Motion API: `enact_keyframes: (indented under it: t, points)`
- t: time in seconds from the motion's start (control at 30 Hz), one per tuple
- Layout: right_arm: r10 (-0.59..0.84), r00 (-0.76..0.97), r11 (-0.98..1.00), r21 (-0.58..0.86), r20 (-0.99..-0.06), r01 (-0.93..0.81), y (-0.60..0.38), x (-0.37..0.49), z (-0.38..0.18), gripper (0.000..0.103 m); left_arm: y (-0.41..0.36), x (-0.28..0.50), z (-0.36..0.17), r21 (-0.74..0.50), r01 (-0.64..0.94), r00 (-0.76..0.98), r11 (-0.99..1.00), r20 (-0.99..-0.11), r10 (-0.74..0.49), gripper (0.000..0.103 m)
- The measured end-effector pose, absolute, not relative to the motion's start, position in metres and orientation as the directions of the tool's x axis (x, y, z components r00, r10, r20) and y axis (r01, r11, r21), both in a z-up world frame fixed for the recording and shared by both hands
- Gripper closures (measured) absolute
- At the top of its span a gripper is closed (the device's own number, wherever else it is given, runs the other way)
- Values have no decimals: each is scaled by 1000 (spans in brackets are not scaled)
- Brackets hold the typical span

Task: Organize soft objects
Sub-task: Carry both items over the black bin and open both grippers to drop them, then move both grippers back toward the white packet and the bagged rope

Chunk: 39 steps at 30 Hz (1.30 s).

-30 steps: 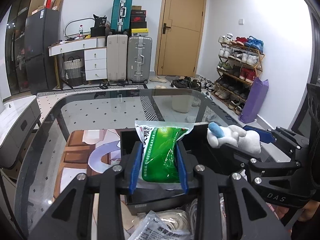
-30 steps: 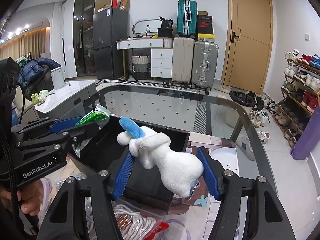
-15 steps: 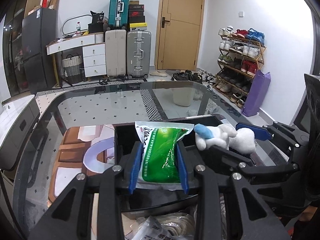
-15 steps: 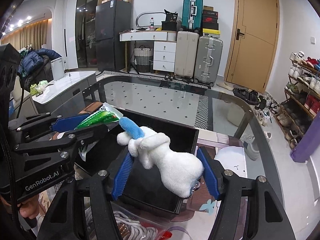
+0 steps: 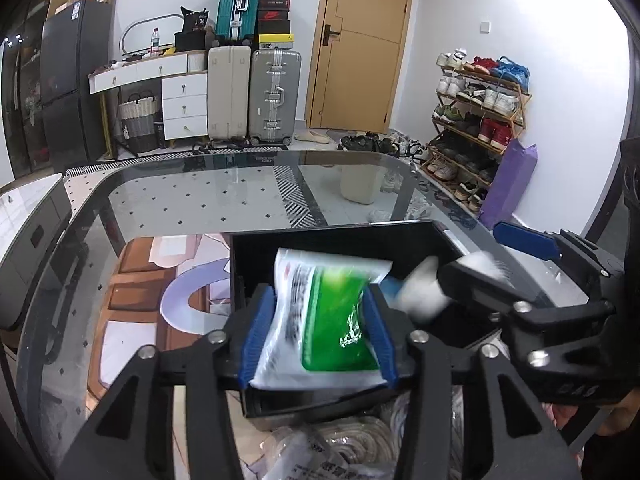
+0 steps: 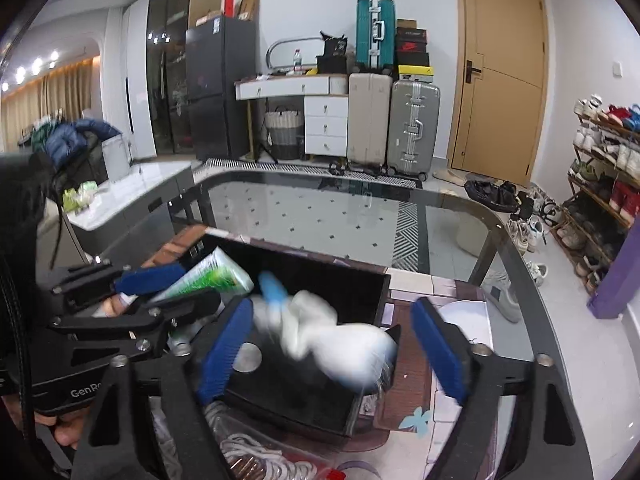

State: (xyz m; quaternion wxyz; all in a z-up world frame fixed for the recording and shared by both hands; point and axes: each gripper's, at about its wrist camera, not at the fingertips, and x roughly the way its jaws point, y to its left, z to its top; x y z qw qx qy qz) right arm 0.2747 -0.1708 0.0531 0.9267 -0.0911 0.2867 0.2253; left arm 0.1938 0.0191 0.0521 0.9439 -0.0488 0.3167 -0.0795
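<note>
the green packet point(image 5: 328, 320) is clamped between the pads of the left hand-held gripper point(image 5: 318, 336) above the black box point(image 5: 320, 240) on the glass table point(image 5: 200, 200). the right hand-held gripper point(image 6: 332, 344) is spread wide, and the blurred white plush toy point(image 6: 340, 336) between its pads is judged to be loose over the box. the toy could catch the near wall and tumble out, since the release is made close to that edge.

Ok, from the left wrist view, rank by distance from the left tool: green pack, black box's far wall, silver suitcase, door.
1. Green pack: between the left tool's fingers.
2. Black box's far wall: just beyond.
3. Silver suitcase: across the room, left of the door.
4. Door: back wall.
</note>
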Motion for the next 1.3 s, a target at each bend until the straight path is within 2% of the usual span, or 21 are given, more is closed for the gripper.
enact_keyframes:
  t: [0.07,0.13,0.2,0.23,0.33,0.5,0.8,1.03,1.3]
  points:
    - [363,745,888,-36,-559,-459,-177,269,59,14,18,188,56,-141,141,792,980,-577,-197,39]
    - [367,745,889,-25,-557,-457,-183,264,65,3,18,181,62,-142,139,801,980,-566,-196,25]
    - [388,734,888,12,-557,-460,-191,258,71,1,24,174,66,-155,114,808,981,-561,-183,2]
    - [404,725,884,35,-558,-467,-195,253,74,1,28,168,69,-174,112,817,978,-544,-190,0]
    - [404,734,889,43,-547,-457,-202,239,82,1,38,149,74,-210,116,838,971,-504,-209,0]
    - [422,739,884,56,-525,-465,-211,210,88,1,46,122,76,-170,55,858,984,-495,-133,0]
    - [425,695,857,12,-580,-515,-206,168,74,0,51,89,65,-104,8,857,995,-512,-60,0]
    - [411,682,858,4,-605,-513,-204,156,64,0,51,76,56,-137,3,863,991,-500,-71,0]
    - [381,662,835,-68,-645,-546,-195,153,35,0,42,77,39,-89,4,850,996,-524,-50,0]
